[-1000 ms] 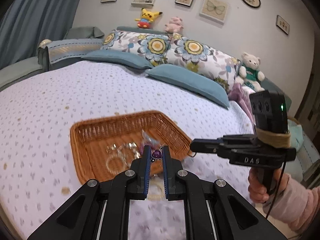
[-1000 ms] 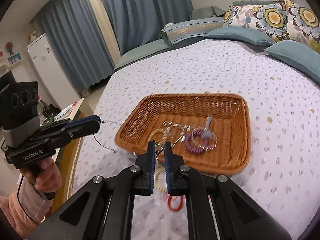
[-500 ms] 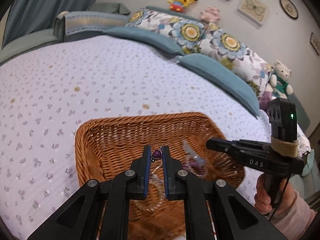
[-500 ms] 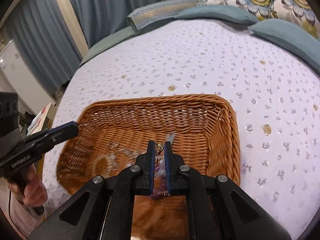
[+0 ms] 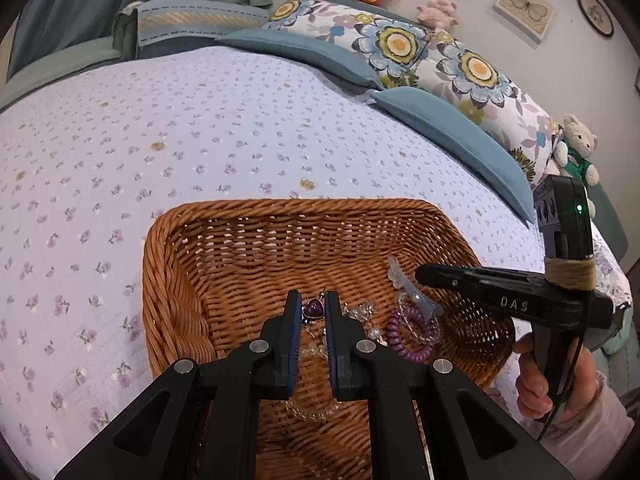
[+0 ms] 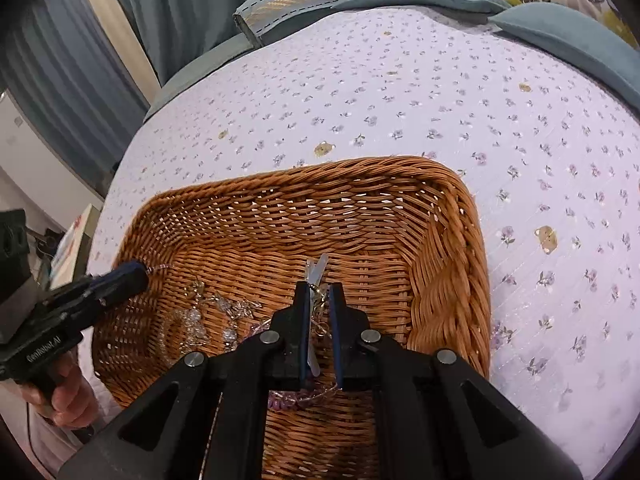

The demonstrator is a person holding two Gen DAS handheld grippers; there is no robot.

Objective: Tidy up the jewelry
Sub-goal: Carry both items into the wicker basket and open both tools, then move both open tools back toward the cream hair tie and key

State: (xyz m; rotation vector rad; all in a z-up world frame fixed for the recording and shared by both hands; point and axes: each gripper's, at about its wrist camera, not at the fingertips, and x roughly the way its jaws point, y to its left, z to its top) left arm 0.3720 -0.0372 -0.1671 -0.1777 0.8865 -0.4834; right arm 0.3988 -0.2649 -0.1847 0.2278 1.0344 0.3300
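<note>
I have both grippers over the wicker basket (image 5: 172, 280) on the bed (image 5: 120, 140). Left gripper (image 5: 312, 300): jaws opening, purple heart pendant (image 5: 313, 309) between them. Right gripper (image 6: 319, 292): jaws opening around a gold clasp (image 6: 318, 294); purple coil bracelet (image 5: 412, 340) lies in the basket.

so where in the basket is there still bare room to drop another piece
The far half of the basket floor, along the wall nearest the pillows, is bare weave. So is the strip along its right-hand wall in the right wrist view. The near half is crowded: purple coil bracelet, clear bead strands, hair clip.
</note>
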